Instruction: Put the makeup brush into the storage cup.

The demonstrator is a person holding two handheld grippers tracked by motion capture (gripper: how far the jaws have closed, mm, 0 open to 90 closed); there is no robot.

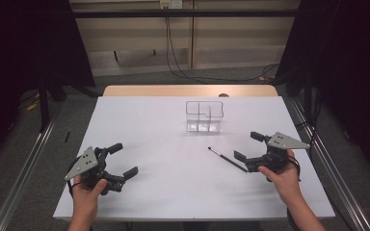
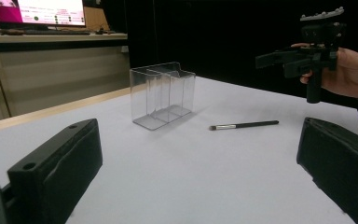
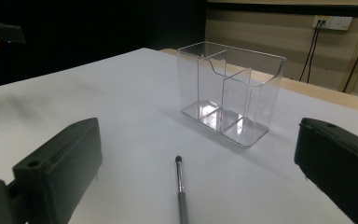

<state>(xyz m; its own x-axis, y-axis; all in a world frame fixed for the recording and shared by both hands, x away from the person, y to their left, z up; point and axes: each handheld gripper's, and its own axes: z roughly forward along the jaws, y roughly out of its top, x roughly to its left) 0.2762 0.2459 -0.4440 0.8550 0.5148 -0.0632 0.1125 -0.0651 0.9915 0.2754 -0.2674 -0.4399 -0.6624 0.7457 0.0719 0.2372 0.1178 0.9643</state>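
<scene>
A clear acrylic organizer [image 1: 203, 116] with several compartments stands upright past the middle of the white table [image 1: 149, 125]. A thin black makeup brush [image 1: 227, 159] lies flat in front of it, to its right. My right gripper [image 1: 247, 146] is open just right of the brush's handle end and holds nothing. In the right gripper view the brush [image 3: 181, 186] lies between the spread jaws, bristle end toward the organizer [image 3: 230, 93]. My left gripper [image 1: 125, 160] is open and holds nothing near the front left. From the left gripper view the organizer [image 2: 163, 93] and brush [image 2: 244, 125] lie well ahead.
The table's wooden far edge [image 1: 188, 90] borders a floor with cables [image 1: 183, 72]. Metal rails [image 1: 24, 178] run along both sides of the table. A monitor [image 2: 42, 11] glows on a far counter. Bare white tabletop lies between the two grippers.
</scene>
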